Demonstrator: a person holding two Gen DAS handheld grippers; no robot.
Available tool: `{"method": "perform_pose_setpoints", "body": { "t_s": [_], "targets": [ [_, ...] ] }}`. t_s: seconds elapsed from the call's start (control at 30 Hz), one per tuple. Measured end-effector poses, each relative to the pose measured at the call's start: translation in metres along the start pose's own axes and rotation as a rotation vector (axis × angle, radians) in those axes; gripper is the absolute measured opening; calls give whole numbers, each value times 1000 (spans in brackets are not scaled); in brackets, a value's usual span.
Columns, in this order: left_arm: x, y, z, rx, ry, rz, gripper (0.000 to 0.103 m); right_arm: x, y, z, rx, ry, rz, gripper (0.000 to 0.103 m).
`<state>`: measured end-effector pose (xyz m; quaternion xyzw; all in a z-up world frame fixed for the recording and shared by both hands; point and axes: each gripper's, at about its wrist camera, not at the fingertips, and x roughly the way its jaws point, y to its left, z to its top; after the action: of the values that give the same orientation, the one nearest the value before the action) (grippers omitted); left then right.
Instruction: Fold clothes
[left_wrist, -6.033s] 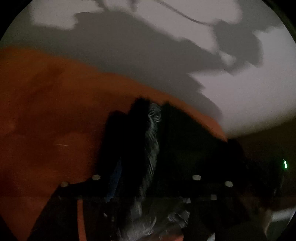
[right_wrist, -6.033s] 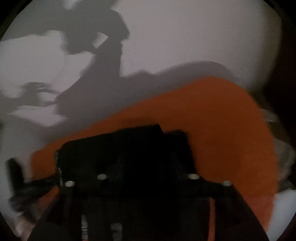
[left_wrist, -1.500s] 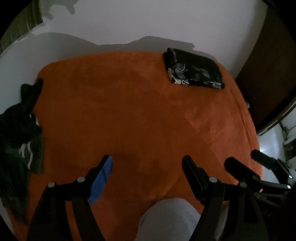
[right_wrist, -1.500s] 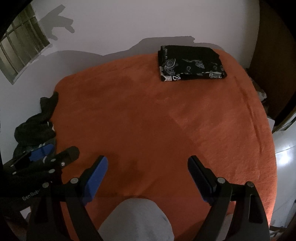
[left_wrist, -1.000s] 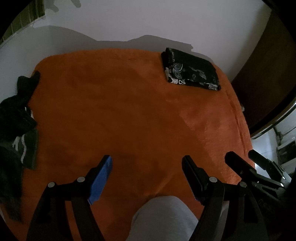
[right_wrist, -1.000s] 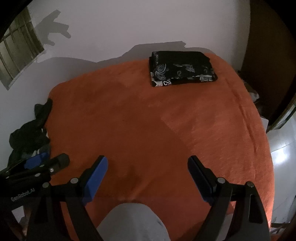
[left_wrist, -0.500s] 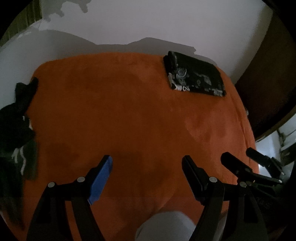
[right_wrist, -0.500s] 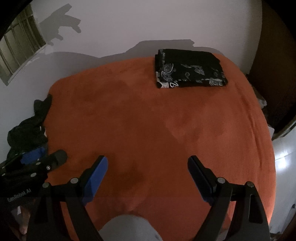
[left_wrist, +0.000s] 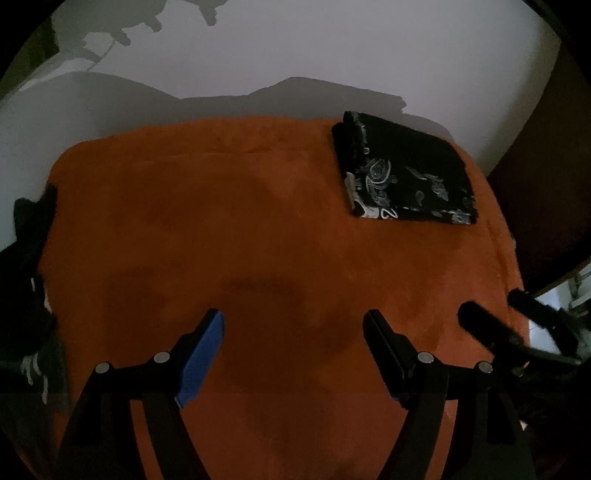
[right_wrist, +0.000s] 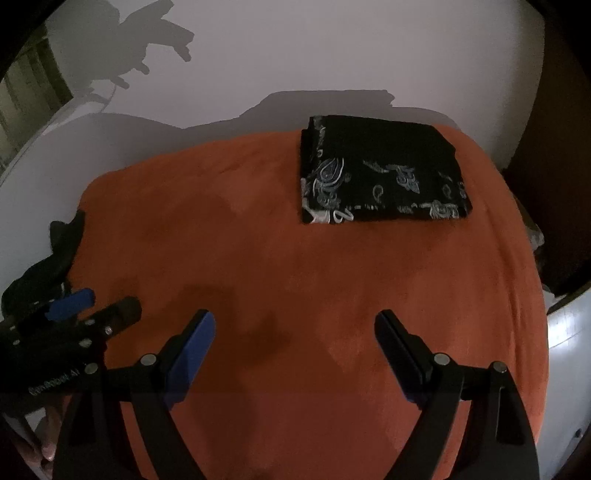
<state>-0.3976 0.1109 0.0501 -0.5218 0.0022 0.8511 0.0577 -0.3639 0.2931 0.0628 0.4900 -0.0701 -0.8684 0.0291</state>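
An orange blanket (left_wrist: 280, 236) covers the bed and fills most of both views. Behind it stands a pale wall (right_wrist: 332, 48) with dark shadows cast across it. A window (right_wrist: 22, 92) shows at the far left edge, and dark wood (left_wrist: 546, 177) lines the right side.

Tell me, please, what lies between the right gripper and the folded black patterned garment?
Only bare orange blanket lies between the open right gripper and the folded garment; the right wrist view shows it.
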Motion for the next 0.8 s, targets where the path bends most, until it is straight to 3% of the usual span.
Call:
{"method": "perform_pose_setpoints", "body": {
  "t_s": [0.17, 0.33, 0.8],
  "targets": [
    [30, -11, 24, 19, 4, 12, 78, 32, -13, 27, 0, 8, -23, 88],
    [49, -18, 36, 32, 14, 12, 78, 57, -30, 32, 23, 30, -37, 88],
    [69, -38, 35, 89, 18, 17, 78, 79, -50, 28, 57, 38, -59, 88]
  ]
}}
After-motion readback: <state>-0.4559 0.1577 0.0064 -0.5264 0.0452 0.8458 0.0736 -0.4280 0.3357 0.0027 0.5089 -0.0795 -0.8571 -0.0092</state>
